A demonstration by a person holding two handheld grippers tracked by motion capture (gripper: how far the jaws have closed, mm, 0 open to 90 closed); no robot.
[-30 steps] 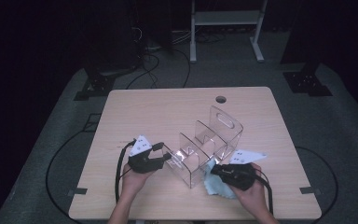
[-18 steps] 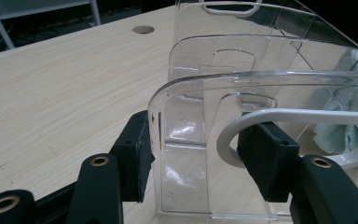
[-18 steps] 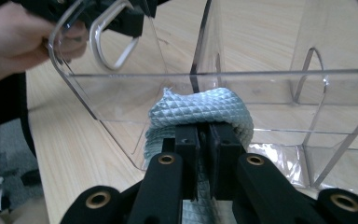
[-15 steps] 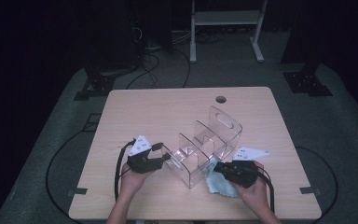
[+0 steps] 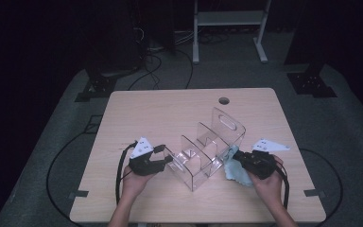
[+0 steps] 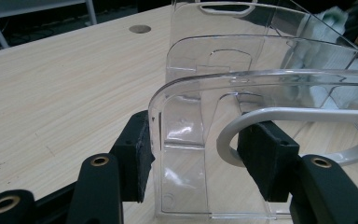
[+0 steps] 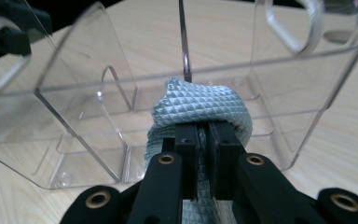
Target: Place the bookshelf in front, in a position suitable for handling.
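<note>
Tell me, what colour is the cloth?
Pale blue-green cloth with a diamond weave, best in the right gripper view.

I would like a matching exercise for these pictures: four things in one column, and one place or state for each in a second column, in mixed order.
Things:
1. cloth
2. organizer
3. left gripper
4. cable hole

States or places:
a. transparent, with upright dividers
b. open, one jaw on each side of a clear end wall
c. pinched between shut jaws
d. near the far edge of the table

Pairs: 1-c, 2-a, 3-b, 4-d
</note>
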